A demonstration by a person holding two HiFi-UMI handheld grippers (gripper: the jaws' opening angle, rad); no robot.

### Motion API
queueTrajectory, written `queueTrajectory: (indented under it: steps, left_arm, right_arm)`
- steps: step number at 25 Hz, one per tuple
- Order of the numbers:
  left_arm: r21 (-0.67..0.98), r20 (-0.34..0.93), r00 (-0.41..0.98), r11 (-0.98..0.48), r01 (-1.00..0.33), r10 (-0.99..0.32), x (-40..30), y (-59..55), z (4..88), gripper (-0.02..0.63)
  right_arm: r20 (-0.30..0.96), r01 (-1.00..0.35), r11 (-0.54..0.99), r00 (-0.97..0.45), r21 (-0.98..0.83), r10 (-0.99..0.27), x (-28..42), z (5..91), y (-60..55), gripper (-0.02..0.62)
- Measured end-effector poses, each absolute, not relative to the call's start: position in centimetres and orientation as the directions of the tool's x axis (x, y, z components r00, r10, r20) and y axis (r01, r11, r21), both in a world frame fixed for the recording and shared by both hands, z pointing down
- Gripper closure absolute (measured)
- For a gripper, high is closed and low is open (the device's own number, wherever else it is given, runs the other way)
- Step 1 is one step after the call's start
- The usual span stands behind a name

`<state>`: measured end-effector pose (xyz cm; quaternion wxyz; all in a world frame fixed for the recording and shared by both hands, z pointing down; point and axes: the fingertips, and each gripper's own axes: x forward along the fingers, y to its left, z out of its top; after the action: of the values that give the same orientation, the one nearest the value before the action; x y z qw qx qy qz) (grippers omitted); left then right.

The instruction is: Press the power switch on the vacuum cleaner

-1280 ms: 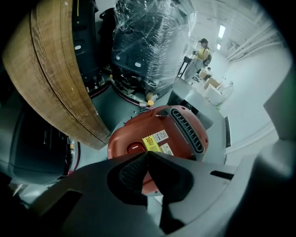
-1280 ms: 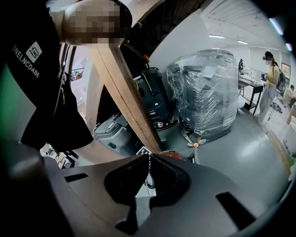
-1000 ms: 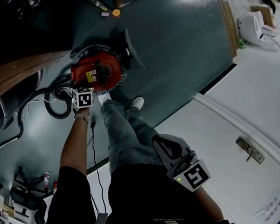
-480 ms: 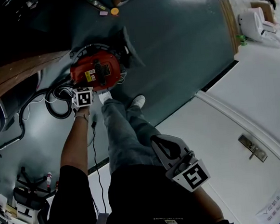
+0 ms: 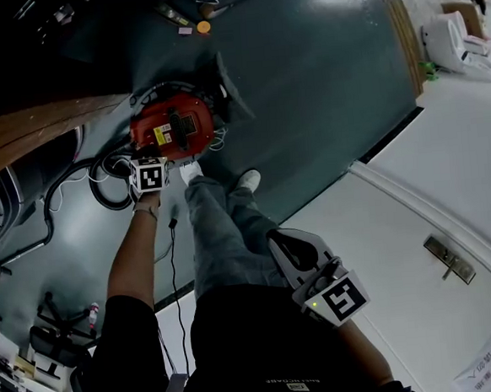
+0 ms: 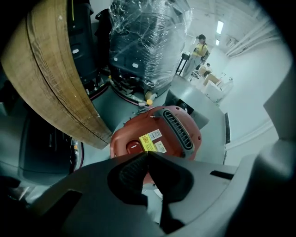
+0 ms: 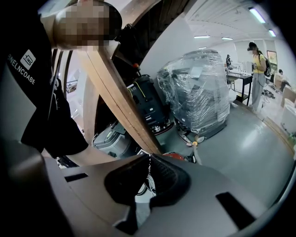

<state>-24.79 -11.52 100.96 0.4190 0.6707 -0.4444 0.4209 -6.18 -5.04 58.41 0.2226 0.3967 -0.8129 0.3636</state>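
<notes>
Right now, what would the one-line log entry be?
left hand-held gripper: shut, aimed at red vacuum cleaner | right hand-held gripper: shut, empty

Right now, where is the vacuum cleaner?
The vacuum cleaner sits on the dark floor, upper left in the head view, just ahead of the left tool, beside the curved wooden panel and a black hose.

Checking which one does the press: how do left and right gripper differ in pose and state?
Left gripper is stretched down to the red vacuum cleaner, jaw tips aimed at its labelled top; right gripper sits back at the person's waist. Left gripper's view centres on the vacuum cleaner; right gripper's shows only a red sliver of it past a wooden beam. Shared: both have jaws shut, nothing between them.
</notes>
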Motion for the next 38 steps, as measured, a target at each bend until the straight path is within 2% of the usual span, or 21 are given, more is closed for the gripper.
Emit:
queueTrajectory:
  steps: [13, 28, 38]
  left_arm:
    - [0.189, 0.916, 0.279, -0.305, -0.934, -0.289, -22.3, -11.0, 89.9, 0.591]
    - [0.228, 0.841, 0.355, -0.327, -0.917, -0.408, -15.4, -9.7, 69.4, 0.591]
    - [0.238, 0.705, 0.482, -0.465, -0.852, -0.521, -7.4, -9.3, 52.6, 0.591]
  right_arm:
    - [0.641, -0.799, 0.445, -0.595, -0.404, -0.486, -3.1, 55.9, -3.9, 0.568]
    - [0.520, -0.782, 0.480, -0.624, -0.399, -0.584, 1.2, 49.5, -4.6, 0.568]
    - [0.441, -0.778, 0.500, -0.627, -0.379, -0.642, 5.2, 45.0, -4.8, 0.568]
